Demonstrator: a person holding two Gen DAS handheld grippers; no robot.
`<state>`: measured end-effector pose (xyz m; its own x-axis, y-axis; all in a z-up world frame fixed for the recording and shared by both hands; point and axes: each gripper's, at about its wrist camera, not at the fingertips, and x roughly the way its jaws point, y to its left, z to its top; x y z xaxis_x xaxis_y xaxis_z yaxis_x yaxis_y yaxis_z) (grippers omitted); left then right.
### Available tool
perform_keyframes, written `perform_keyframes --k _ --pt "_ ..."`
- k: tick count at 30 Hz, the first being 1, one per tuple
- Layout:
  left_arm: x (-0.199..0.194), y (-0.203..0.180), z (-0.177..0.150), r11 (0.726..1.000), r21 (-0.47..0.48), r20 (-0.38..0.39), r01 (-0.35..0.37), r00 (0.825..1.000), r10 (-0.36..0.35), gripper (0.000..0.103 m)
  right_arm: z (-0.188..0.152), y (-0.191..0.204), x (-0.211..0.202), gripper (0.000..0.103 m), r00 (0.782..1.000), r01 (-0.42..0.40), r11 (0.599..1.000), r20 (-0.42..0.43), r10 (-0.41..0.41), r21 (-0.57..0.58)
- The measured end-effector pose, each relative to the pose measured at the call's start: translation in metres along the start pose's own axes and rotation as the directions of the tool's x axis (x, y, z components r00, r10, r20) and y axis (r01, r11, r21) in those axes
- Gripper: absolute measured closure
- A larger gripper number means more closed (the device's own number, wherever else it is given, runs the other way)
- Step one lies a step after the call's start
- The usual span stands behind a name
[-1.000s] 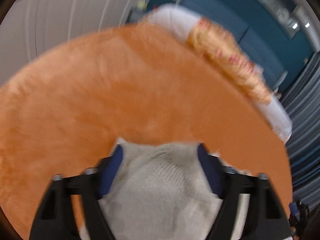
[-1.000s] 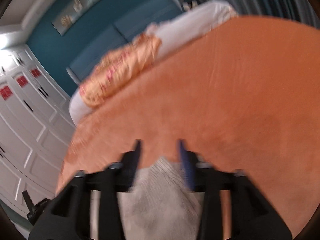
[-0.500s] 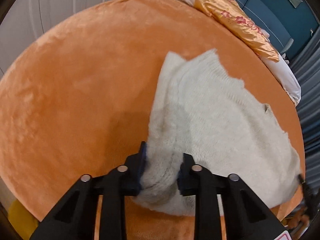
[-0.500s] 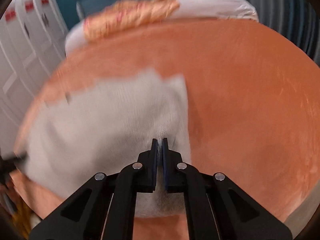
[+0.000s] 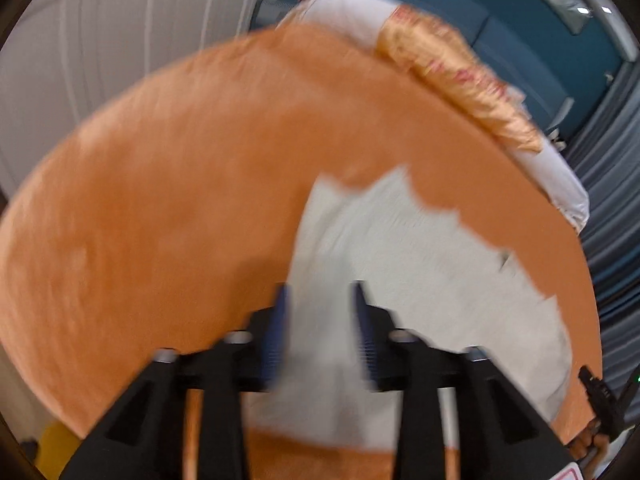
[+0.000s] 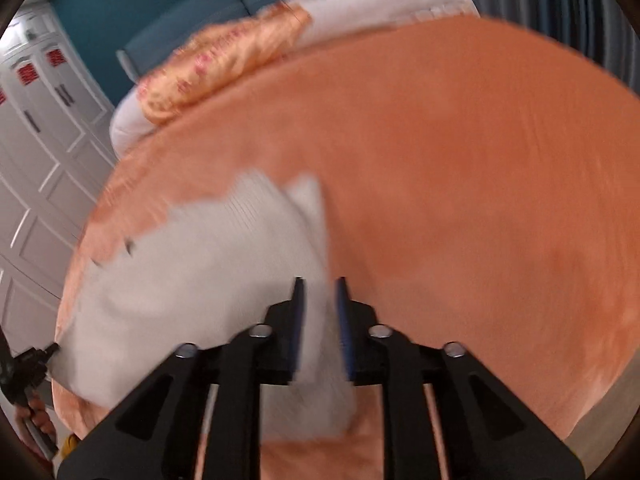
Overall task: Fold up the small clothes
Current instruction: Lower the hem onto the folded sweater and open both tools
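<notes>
A small cream knit sweater (image 5: 420,280) lies spread on the orange blanket of the bed (image 5: 180,168). It also shows in the right wrist view (image 6: 192,280). My left gripper (image 5: 320,292) is open over the sweater's near left edge, jaws apart, nothing between them. My right gripper (image 6: 320,284) is open over the sweater's near right edge, jaws a little apart and empty. Both views are motion-blurred.
A gold patterned pillow (image 5: 460,80) and a white pillow (image 5: 560,176) lie at the head of the bed. White wardrobe doors (image 6: 36,152) stand to one side, grey curtains (image 5: 616,184) to the other. The other gripper's tip (image 5: 600,396) shows at the bed's edge.
Both grippers were shut on the sweater's near edge half a second ago. Now both have opened, let go and lifted back a little. The sweater lies flat on the bed.
</notes>
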<state>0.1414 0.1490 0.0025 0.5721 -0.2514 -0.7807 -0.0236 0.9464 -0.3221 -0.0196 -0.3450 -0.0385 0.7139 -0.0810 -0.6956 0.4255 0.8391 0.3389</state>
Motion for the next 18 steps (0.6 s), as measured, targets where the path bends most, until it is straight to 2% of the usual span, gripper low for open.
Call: perform_keyframes --k 1,4,6,8,9,10,11,12,13,15,17,18 --pt "0.002 -0.007 0.009 1.000 0.010 0.014 0.011 1.000 -0.011 0.044 0.008 0.010 0.005 0.064 1.000 -0.010 1.000 0.010 0.011 -0.027" --pt "0.029 -0.029 0.037 0.997 0.047 -0.002 0.065 0.998 -0.065 0.040 0.033 0.040 0.043 0.058 1.000 -0.017 0.990 -0.028 0.013 -0.140" --pt "0.063 -0.042 0.050 0.995 0.073 -0.063 0.070 0.996 -0.065 0.038 0.039 0.051 0.078 0.056 0.997 -0.001 0.978 -0.082 -0.016 -0.211" --pt "0.095 -0.049 0.056 0.991 0.094 -0.140 0.094 0.987 -0.080 0.038 0.042 0.058 0.105 0.056 0.991 0.008 0.970 -0.130 -0.041 -0.243" --pt "0.108 -0.051 0.057 0.992 0.099 -0.166 0.081 0.984 -0.063 0.040 0.042 0.058 0.119 0.058 0.985 0.016 0.965 -0.160 -0.059 -0.261" --pt "0.119 -0.054 0.057 0.990 0.108 -0.186 0.090 0.980 -0.069 0.043 0.043 0.059 0.127 0.065 0.982 0.020 0.962 -0.173 -0.070 -0.273" --pt "0.129 -0.057 0.058 0.987 0.127 -0.214 0.101 0.974 -0.073 0.066 0.044 0.059 0.132 0.086 0.979 0.023 0.961 -0.188 -0.078 -0.277" --pt "0.136 -0.059 0.059 0.985 0.151 -0.231 0.080 0.972 -0.044 0.097 0.046 0.057 0.131 0.095 0.980 0.007 0.967 -0.190 -0.057 -0.254" --pt "0.138 -0.060 0.062 0.984 0.165 -0.233 0.071 0.972 -0.031 0.097 0.052 0.058 0.125 0.095 0.985 -0.007 0.973 -0.170 -0.033 -0.231" --pt "0.124 -0.055 0.072 0.987 0.124 -0.187 0.104 0.979 -0.080 0.098 0.068 0.052 0.098 0.096 0.995 -0.056 0.985 -0.088 0.042 -0.165" --pt "0.098 -0.051 0.087 0.987 0.104 -0.092 0.122 0.989 -0.112 0.098 0.088 0.047 0.066 0.096 0.990 -0.139 0.987 0.022 0.141 -0.078" --pt "0.087 -0.047 0.095 0.989 0.084 -0.043 0.125 0.992 -0.122 0.098 0.092 0.045 0.059 0.096 0.986 -0.153 0.986 0.055 0.156 -0.059"
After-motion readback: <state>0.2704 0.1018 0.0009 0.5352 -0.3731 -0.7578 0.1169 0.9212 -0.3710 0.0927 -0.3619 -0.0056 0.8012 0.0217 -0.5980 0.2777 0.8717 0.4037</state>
